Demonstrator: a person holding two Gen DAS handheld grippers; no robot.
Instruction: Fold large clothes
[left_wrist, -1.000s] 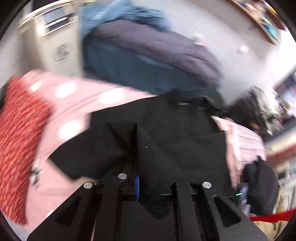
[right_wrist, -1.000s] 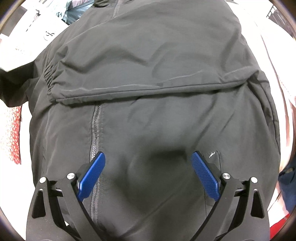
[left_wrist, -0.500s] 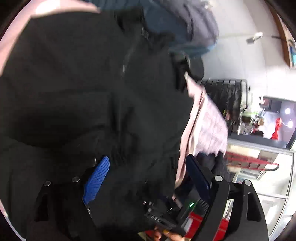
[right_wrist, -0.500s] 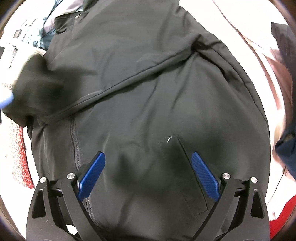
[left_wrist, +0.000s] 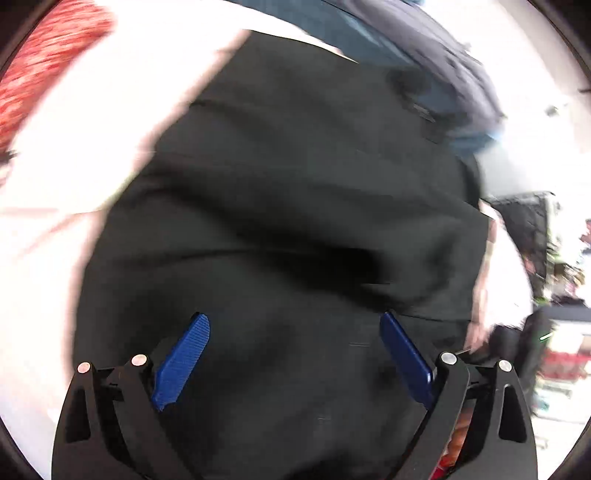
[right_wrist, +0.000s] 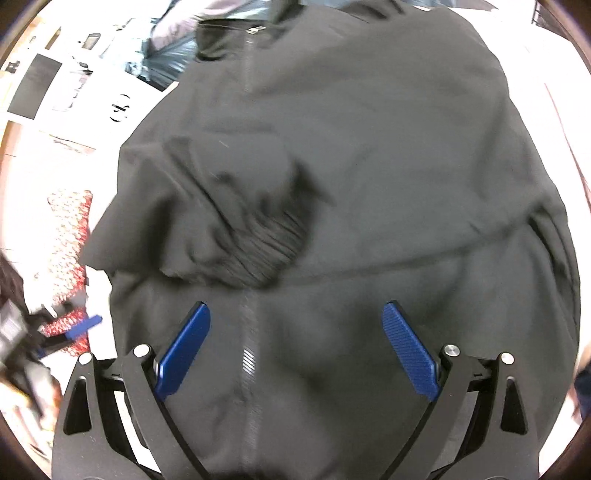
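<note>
Blue-padded and spread wide with nothing between them, the left gripper and right gripper hover over the black jacket, which lies flat, a ribbed cuff seemingly folded across its zip.

Your right gripper spread wide, nothing between its fingers, black jacket below; bunched sleeve cuff lies just ahead-left; red patterned cloth crowds left edge.

Black jacket motion-blurred, hem cut off below, red textile smeared
</note>
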